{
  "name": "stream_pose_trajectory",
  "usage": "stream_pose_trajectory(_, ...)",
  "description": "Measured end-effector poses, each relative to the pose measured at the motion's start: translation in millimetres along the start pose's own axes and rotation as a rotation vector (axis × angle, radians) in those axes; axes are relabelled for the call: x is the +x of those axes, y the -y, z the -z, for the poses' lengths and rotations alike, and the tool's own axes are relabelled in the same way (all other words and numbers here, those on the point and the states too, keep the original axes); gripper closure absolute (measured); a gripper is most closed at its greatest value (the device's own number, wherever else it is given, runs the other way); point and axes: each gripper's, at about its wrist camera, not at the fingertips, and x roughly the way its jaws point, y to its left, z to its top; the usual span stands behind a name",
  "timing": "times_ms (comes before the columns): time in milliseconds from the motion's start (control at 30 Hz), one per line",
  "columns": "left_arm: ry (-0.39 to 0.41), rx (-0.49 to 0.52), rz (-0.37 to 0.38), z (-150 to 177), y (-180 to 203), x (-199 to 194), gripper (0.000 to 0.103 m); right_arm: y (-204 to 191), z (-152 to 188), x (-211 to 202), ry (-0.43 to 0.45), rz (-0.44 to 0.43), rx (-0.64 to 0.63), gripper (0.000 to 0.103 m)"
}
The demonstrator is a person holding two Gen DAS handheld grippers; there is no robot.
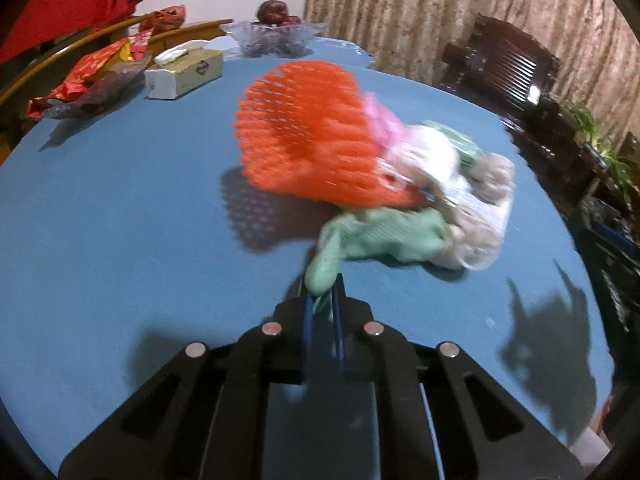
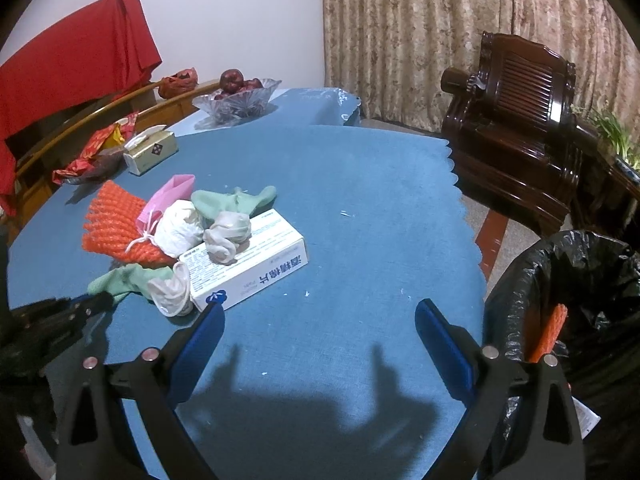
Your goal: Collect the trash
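A pile of trash lies on the blue table [image 2: 360,208]: orange foam net [image 1: 304,132] [image 2: 114,220], pink bag [image 2: 168,196], crumpled white tissues [image 2: 180,228], green gloves [image 1: 380,236] [image 2: 120,280] and a white box [image 2: 252,264]. My left gripper [image 1: 322,300] is shut on the near end of a green glove; it shows at the left edge of the right wrist view [image 2: 96,304]. My right gripper [image 2: 320,332] is open and empty above the table's near edge. A black trash bag bin [image 2: 580,280] stands at the right with an orange net piece [image 2: 548,332] inside.
A tissue box [image 2: 152,152], red snack wrappers [image 2: 96,152] and a glass fruit bowl [image 2: 240,96] stand at the table's far left. A dark wooden armchair [image 2: 516,128] stands beyond the right edge. Curtains hang behind.
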Motion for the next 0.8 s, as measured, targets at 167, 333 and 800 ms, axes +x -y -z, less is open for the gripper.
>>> stream_pose_trajectory(167, -0.008, 0.053, 0.029, 12.5, 18.3, -6.5, 0.096, 2.0, -0.2, -0.3, 0.0, 0.001, 0.003, 0.009)
stream_pose_trajectory(333, -0.01, 0.023, 0.005, 10.0, 11.2, -6.5, 0.087, 2.6, 0.0, -0.6, 0.0, -0.001, 0.003, 0.009)
stream_pose_trajectory(800, -0.011, 0.013, -0.023, -12.5, 4.2, 9.0, 0.075, 6.2, -1.3, -0.4, -0.005, 0.004, -0.002, 0.009)
